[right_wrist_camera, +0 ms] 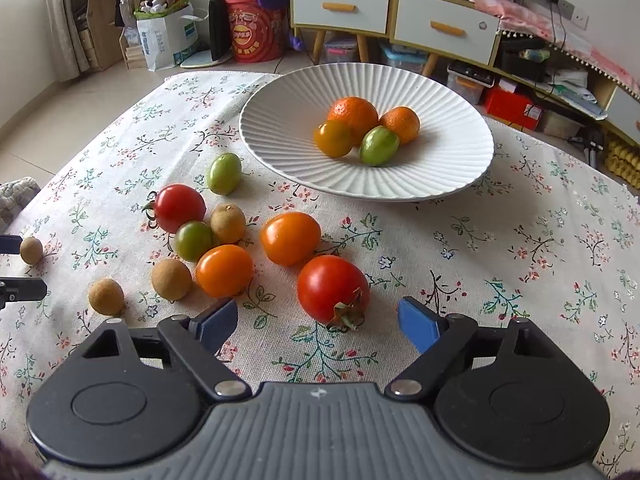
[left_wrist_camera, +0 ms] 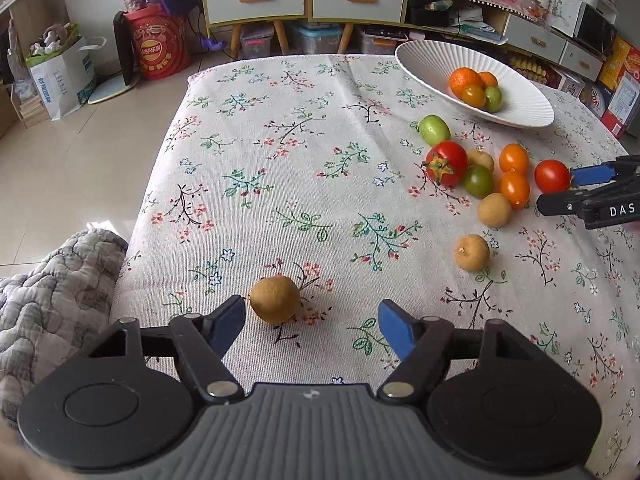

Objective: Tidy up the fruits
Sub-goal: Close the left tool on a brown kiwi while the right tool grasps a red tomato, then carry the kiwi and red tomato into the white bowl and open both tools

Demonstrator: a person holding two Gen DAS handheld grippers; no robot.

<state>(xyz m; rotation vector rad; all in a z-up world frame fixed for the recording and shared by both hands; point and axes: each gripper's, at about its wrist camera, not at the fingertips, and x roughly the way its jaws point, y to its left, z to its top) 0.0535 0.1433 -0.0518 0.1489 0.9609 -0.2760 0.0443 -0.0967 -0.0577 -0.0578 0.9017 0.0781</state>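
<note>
The left tool point(left_wrist_camera: 312, 320) hangs low over the surface point(left_wrist_camera: 280, 168) with its blue pads spread fairly wide and nothing pressed between them. A brown longan point(left_wrist_camera: 274, 299) lies just ahead of the gap, close to the left pad; whether that pad's tip brushes it is hard to tell from this angle.

The right tool point(right_wrist_camera: 318, 322) also stands wide apart, gripping nothing. A red tomato point(right_wrist_camera: 332, 290) with a dried green calyx sits on the cloth just in front of its opening, between the lines of the two pads but clear of both.

Beyond that tomato lie two orange tomatoes point(right_wrist_camera: 290, 238), a green-red tomato point(right_wrist_camera: 193, 240), a second red tomato point(right_wrist_camera: 178, 207) and a pale green tomato point(right_wrist_camera: 224, 173), bunched loosely together. Three more longans point(right_wrist_camera: 171, 279) sit in and near the bunch, one of them a little apart toward the left edge.

At the far side of the floral cloth stands a white ribbed bowl point(right_wrist_camera: 280, 128). Inside it rest two tangerines point(right_wrist_camera: 354, 118), one orange tomato and one green one, touching each other.

A quilted grey blanket point(left_wrist_camera: 48, 288) lies beside the surface's left edge.
</note>
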